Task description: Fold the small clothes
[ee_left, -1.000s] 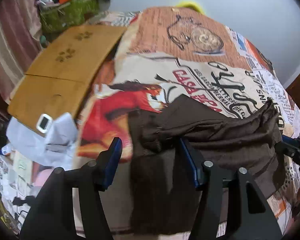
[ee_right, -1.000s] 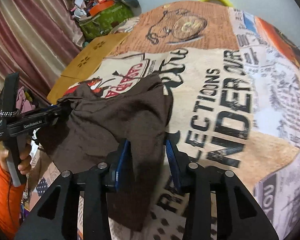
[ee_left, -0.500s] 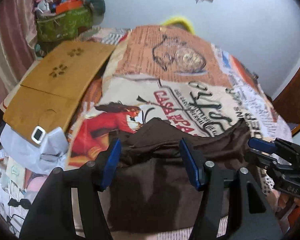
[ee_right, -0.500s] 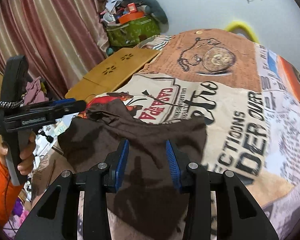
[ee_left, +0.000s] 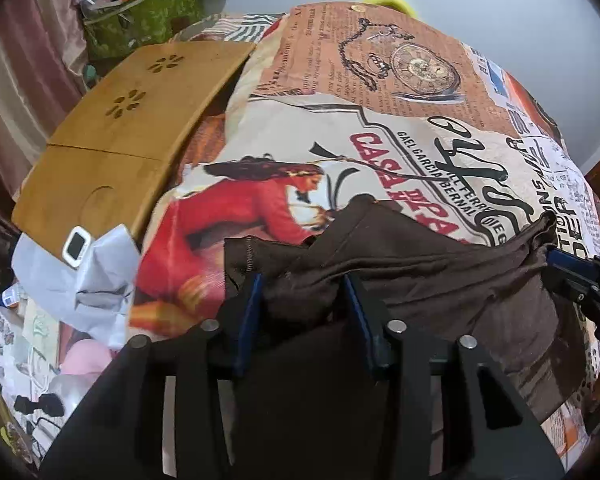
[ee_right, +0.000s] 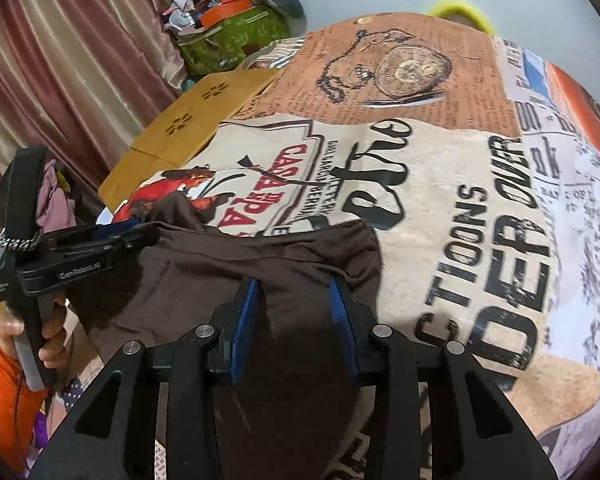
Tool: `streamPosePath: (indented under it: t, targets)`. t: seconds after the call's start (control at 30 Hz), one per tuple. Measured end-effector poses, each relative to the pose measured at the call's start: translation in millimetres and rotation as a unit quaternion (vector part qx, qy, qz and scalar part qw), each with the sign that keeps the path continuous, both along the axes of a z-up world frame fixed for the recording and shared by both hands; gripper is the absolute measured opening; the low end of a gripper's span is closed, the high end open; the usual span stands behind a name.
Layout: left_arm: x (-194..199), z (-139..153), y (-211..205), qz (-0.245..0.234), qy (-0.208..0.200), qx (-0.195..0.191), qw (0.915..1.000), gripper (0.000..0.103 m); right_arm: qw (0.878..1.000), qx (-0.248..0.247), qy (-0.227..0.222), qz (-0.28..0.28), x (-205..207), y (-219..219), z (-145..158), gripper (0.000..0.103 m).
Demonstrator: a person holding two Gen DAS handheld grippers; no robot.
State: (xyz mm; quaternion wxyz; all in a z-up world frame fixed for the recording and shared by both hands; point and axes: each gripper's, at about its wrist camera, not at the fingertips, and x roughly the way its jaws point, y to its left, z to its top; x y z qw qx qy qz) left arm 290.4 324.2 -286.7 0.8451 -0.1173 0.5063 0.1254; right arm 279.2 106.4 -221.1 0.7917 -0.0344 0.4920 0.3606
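A small dark brown garment (ee_left: 420,264) lies on the printed bedspread (ee_left: 380,120), its upper edge stretched between my two grippers. My left gripper (ee_left: 304,292) has a bunched fold of that edge between its blue pads, and its jaws are closing on it. In the right wrist view the left gripper (ee_right: 136,232) grips the garment's (ee_right: 220,280) left corner, held by a hand (ee_right: 48,328) in an orange sleeve. My right gripper (ee_right: 294,288) pinches the right end of the edge, jaws tightening slightly. In the left wrist view the right gripper (ee_left: 556,260) bites the cloth's corner.
A wooden lap table (ee_left: 132,120) lies at the bed's left side, with a pale cloth (ee_left: 88,280) and a small white device (ee_left: 76,246) below it. A green box (ee_left: 148,20) of clutter stands at the back left by the pink curtain (ee_right: 60,60). Bedspread (ee_right: 460,160) stretches bare to the right.
The left jaws have narrowed around the garment's fold. Both grippers have come lower and the brown cloth now hangs spread between them instead of draped in a heap.
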Motion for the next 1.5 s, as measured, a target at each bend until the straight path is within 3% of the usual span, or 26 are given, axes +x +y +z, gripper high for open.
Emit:
streamPosePath:
  t: [0.1,0.2,0.37,0.6,0.77,0.87,1.0,1.27,1.5]
  targets:
    - [-15.4,11.2,12.0,0.049,0.003,0.025,0.9985,0.039,1.0,-0.019,-0.008,-0.002,-5.2,-6.5,1.7,0.032]
    - [-39.3,32.0,23.1,0.071,-0.027,0.014,0.997,0.038,1.0,-0.029,-0.01,-0.002,-9.5,-14.0,5.2,0.033]
    - [-68.5,51.0,19.9,0.044,-0.051,-0.006,0.9977,0.039,1.0,0.006,-0.014,-0.003,-25.5,-27.9,25.0,0.035]
    - [-63.5,22.3,-3.3,0.009,-0.012,-0.005,0.9999,0.039,0.999,0.014,-0.011,0.048,-53.9,-11.0,27.2,0.035]
    - [-63.9,-1.5,7.4,0.032,0.009,-0.005,0.9994,0.045,0.997,-0.027,0.02,0.074,-55.5,2.7,0.1,0.035]
    - [-68.7,-2.9,15.4,0.042,0.0,-0.021,0.9989,0.049,0.997,-0.016,0.037,0.071,-52.4,-3.8,-3.4,0.035]
    - [-72.5,2.1,17.4,0.053,0.003,-0.009,0.9986,0.051,0.998,-0.012,0.038,0.055,-53.5,-15.9,-1.7,0.035]
    - [-97.5,41.1,7.5,0.052,-0.015,0.035,0.9979,0.051,0.999,-0.016,0.018,0.025,-67.0,-44.5,20.9,0.035]
    - [-135.5,107.0,-26.7,0.028,-0.08,0.041,0.9955,0.051,0.998,0.05,-0.037,-0.002,-93.4,-72.0,82.4,0.035]
